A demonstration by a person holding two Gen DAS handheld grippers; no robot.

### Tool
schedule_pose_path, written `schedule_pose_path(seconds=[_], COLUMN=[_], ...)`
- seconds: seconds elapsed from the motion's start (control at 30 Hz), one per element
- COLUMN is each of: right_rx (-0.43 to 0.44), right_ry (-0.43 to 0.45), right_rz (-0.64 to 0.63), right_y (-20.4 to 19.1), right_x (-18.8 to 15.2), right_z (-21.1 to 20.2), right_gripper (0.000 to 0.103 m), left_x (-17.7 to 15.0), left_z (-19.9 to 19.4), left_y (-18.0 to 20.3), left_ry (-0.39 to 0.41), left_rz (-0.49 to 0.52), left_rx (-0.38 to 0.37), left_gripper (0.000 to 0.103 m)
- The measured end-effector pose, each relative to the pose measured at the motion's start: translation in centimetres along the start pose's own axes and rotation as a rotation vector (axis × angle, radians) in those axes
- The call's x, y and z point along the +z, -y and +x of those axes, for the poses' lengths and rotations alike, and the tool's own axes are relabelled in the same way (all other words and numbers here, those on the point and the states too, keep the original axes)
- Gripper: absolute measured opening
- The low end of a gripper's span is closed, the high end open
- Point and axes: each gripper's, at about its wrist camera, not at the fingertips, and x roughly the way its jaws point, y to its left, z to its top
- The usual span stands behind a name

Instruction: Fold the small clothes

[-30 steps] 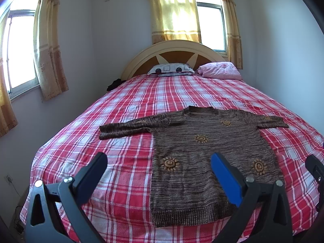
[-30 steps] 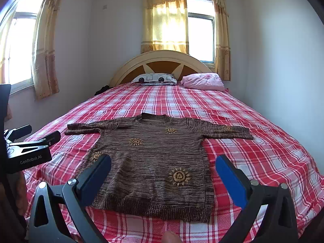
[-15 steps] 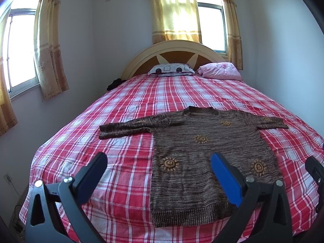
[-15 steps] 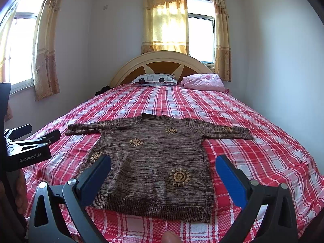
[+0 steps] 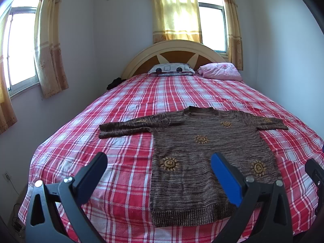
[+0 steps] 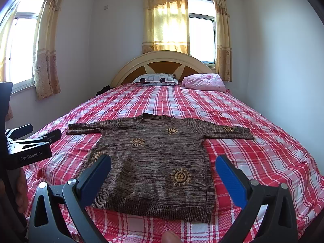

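Note:
A small brown knitted sweater (image 5: pixel 204 154) with yellow sun motifs lies flat, face up, on the bed, sleeves spread, hem toward me. It also shows in the right wrist view (image 6: pixel 158 162). My left gripper (image 5: pixel 159 162) is open and empty, held above the near edge of the bed over the sweater's lower left side. My right gripper (image 6: pixel 163 163) is open and empty, held above the sweater's hem. The left gripper's body (image 6: pixel 30 147) shows at the left of the right wrist view. Neither gripper touches the cloth.
The bed has a red and white checked sheet (image 5: pixel 125 105) and a cream headboard (image 5: pixel 174 48). A patterned pillow (image 5: pixel 172 68) and a pink bundle (image 5: pixel 220 71) lie at the head. Walls stand close on both sides. Curtained windows (image 6: pixel 168 20) are behind.

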Motion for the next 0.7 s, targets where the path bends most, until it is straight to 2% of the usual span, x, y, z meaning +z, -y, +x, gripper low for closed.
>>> schedule_pose_path(seconds=[0.7], right_rx=[0.005], right_ry=[-0.004], right_rz=[-0.001], right_y=[-0.08], right_x=[-0.11], right_z=[0.02], right_gripper=[0.102], left_x=[-0.08], left_z=[0.08], left_y=[-0.17], left_ry=[0.0], left_rz=[-0.003], left_rx=[-0.003], left_gripper=[0.103])
